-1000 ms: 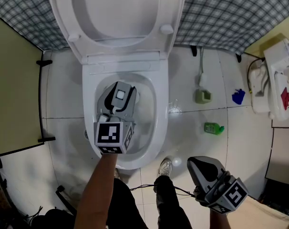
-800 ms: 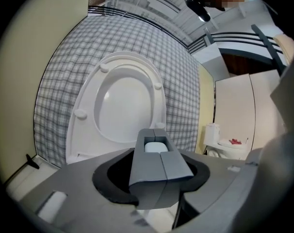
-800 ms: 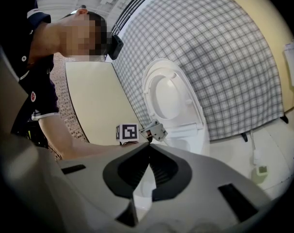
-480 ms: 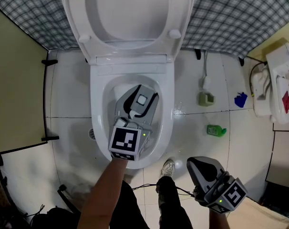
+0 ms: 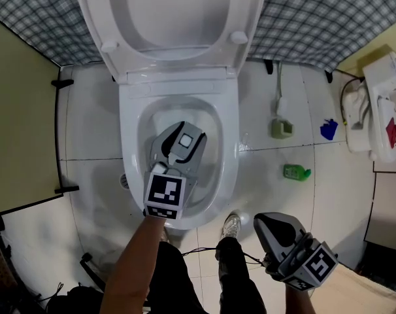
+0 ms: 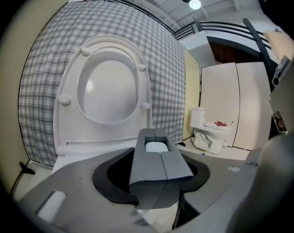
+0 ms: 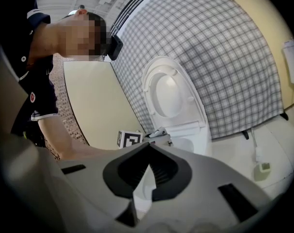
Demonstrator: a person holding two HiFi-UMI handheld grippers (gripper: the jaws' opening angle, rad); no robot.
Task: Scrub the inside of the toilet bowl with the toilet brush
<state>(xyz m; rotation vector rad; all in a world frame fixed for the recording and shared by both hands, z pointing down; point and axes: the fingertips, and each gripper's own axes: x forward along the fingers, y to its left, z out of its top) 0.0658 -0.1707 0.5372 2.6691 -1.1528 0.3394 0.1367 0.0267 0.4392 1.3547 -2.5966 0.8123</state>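
The white toilet stands with seat and lid raised. My left gripper hangs over the bowl's inside and points toward the back. It is shut on a white rounded piece, which looks like the top of the toilet brush's handle. The brush head lies hidden under the gripper. In the left gripper view the raised seat fills the space behind the jaws. My right gripper stays low at the front right, away from the toilet. Its tips meet with nothing between them, as the right gripper shows in its own view.
An olive-green holder with a white stick above it stands right of the toilet. A green bottle and a blue scrap lie on the tiles. Another white fixture sits far right. A beige partition closes the left. My shoe is by the bowl's front.
My left gripper swung to the right inside the bowl with the white handle in it, then came back a little. The right gripper kept its place.
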